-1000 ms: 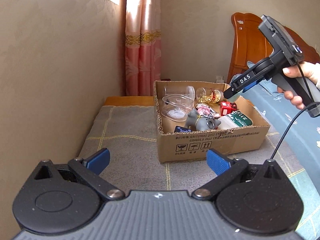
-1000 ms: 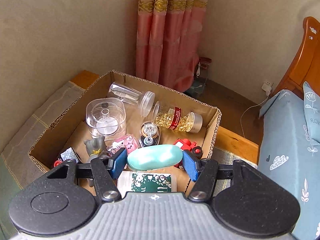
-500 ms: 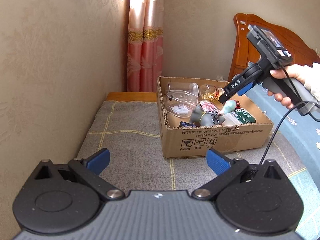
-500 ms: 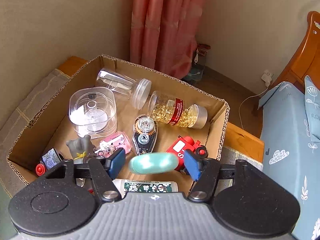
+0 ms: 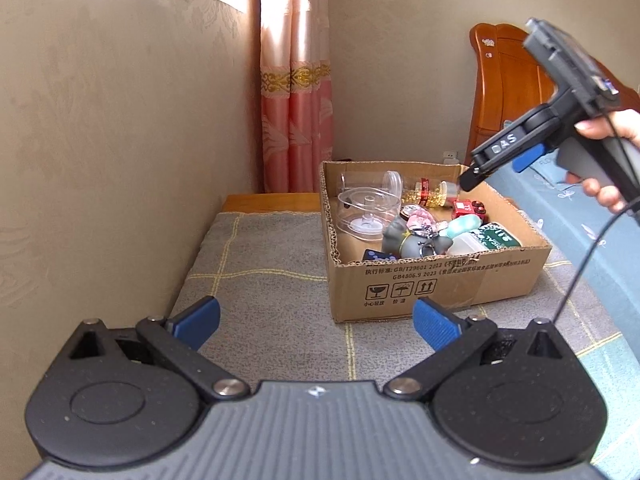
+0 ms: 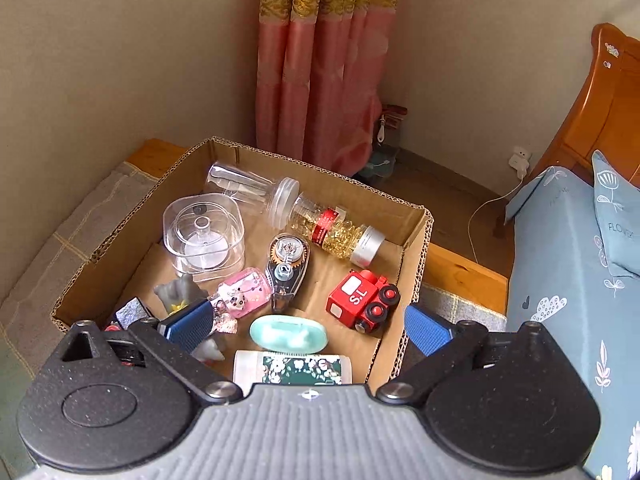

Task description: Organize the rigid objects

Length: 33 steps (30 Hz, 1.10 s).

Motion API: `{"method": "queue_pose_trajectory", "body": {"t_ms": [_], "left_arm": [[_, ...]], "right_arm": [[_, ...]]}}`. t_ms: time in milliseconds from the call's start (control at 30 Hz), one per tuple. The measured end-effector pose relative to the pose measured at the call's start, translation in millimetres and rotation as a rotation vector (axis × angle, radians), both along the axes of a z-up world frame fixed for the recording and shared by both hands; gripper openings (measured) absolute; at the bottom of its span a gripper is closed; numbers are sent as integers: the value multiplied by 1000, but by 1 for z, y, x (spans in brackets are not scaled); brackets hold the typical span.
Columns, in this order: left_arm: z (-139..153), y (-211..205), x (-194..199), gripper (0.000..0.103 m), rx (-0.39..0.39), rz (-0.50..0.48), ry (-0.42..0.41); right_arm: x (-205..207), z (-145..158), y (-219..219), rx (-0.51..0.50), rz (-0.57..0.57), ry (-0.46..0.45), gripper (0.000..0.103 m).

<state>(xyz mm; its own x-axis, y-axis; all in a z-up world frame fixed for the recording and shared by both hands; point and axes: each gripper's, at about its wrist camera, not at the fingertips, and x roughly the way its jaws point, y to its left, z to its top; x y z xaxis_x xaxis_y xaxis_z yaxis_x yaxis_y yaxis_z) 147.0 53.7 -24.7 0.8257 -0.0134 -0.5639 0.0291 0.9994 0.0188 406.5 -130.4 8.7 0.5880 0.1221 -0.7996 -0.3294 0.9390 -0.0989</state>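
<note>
I see a grey checked blanket covering the surface, with a blue patterned bedspread to its right. On the blanket sits an open cardboard box, which holds every loose object.

Inside the box, at the back, a clear lidded jar lies on its side, and next to it a bottle of golden capsules with a silver cap also lies flat. A clear square container stands on the left. In the middle are a correction tape dispenser and a pink glittery trinket. A red toy train sits toward the right wall. A grey animal figure is at front left. At the front, a mint green oval case rests loose on the box floor, just behind a white bottle with a dark floral label.

My right gripper hovers above the box with its jaws opening; the mint case lies below the gap, touched by neither pad. A hand grasps its handle in the left view.

My left gripper is released, spread wide over bare blanket, in front of the box.
</note>
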Motion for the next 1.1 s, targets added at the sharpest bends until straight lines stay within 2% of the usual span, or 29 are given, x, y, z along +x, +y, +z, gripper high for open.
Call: {"method": "queue_pose_trajectory", "body": {"t_ms": [133, 300, 400, 533, 633, 767, 1100], "left_arm": [[3, -6, -3, 102, 48, 15, -8], [9, -14, -3, 102, 58, 22, 18], [11, -20, -1, 102, 64, 25, 42], [11, -30, 0, 102, 76, 21, 82], [12, -35, 1, 102, 55, 16, 115], [17, -44, -3, 102, 56, 4, 140], [36, -59, -18, 102, 63, 4, 119]], "right_arm": [[-29, 9, -2, -7, -3, -27, 103], [-80, 14, -3, -18, -20, -88, 103], [-113, 9, -5, -3, -71, -117, 103], [-149, -8, -5, -6, -172, -95, 103], [-172, -15, -11, 48, -242, -69, 103], [-194, -16, -13, 84, -297, -70, 103], [-220, -4, -16, 116, -348, -114, 103]]}}
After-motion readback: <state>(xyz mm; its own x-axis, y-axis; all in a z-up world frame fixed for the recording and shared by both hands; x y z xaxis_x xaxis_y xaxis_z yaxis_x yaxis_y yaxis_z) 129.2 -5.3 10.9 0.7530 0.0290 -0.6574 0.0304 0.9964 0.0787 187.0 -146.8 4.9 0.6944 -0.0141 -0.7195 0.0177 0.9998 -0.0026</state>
